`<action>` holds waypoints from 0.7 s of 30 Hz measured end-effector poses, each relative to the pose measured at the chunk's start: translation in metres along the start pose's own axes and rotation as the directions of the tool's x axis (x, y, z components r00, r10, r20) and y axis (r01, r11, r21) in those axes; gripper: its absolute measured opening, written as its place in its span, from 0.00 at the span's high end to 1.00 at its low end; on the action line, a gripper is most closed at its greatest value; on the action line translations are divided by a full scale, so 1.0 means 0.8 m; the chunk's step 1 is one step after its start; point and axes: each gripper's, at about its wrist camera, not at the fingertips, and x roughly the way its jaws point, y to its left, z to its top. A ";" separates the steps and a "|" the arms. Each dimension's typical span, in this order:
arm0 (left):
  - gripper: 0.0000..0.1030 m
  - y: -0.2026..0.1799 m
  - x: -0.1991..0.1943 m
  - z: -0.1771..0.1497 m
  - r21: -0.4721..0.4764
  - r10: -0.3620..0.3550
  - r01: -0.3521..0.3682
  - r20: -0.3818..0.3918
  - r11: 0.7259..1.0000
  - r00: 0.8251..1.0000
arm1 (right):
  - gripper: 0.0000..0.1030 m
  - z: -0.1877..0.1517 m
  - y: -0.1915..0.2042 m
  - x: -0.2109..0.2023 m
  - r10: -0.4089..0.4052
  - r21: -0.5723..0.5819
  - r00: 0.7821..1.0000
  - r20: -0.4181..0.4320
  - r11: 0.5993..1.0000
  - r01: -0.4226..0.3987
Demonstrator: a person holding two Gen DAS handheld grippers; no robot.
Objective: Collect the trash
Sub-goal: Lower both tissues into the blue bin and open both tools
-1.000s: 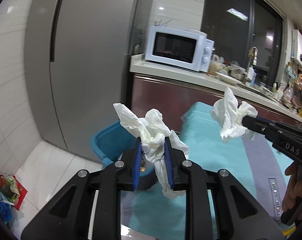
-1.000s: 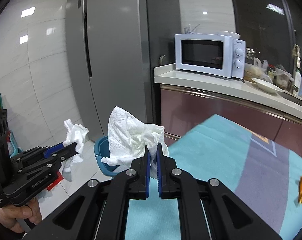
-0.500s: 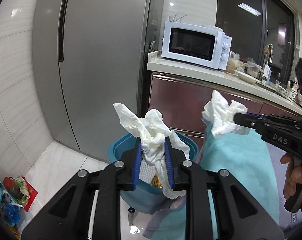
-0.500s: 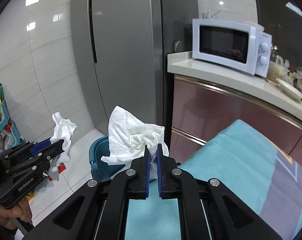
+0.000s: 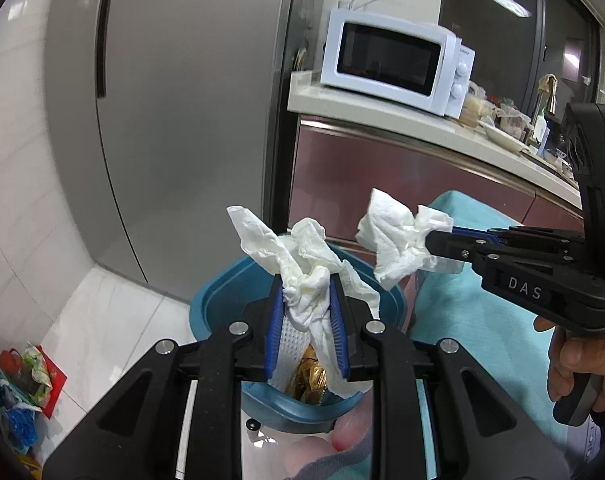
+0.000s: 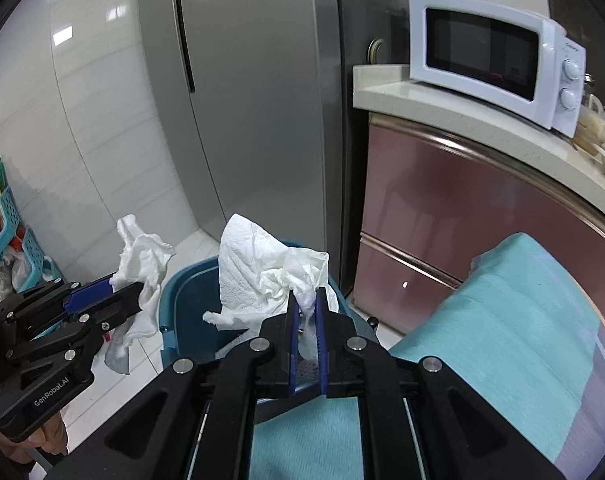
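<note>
My left gripper (image 5: 305, 292) is shut on a crumpled white tissue (image 5: 298, 264) and holds it over the blue trash bin (image 5: 218, 300). My right gripper (image 6: 306, 304) is shut on a second crumpled white tissue (image 6: 254, 276), also above the blue bin (image 6: 182, 300). In the left wrist view the right gripper (image 5: 434, 242) holds its tissue (image 5: 398, 244) over the bin's right rim. In the right wrist view the left gripper (image 6: 122, 292) holds its tissue (image 6: 142, 256) at the bin's left side. Gold wrapper trash (image 5: 310, 376) lies inside the bin.
A teal tablecloth (image 6: 502, 340) covers the table at the right of the bin. A grey fridge (image 5: 182, 100) and a maroon cabinet (image 5: 402, 184) with a white microwave (image 5: 394, 64) stand behind. Bags and a teal basket (image 6: 10, 232) sit on the floor at left.
Both grippers have moved left off the table toward the blue bin, each carrying its tissue, and now hang over it. Both stay shut.
</note>
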 end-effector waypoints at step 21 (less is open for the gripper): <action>0.75 0.031 0.150 -0.015 -0.098 -0.059 0.037 -0.233 0.994 0.971 | 0.90 0.011 -0.011 0.125 0.060 0.001 0.954 -0.295 0.998 -0.062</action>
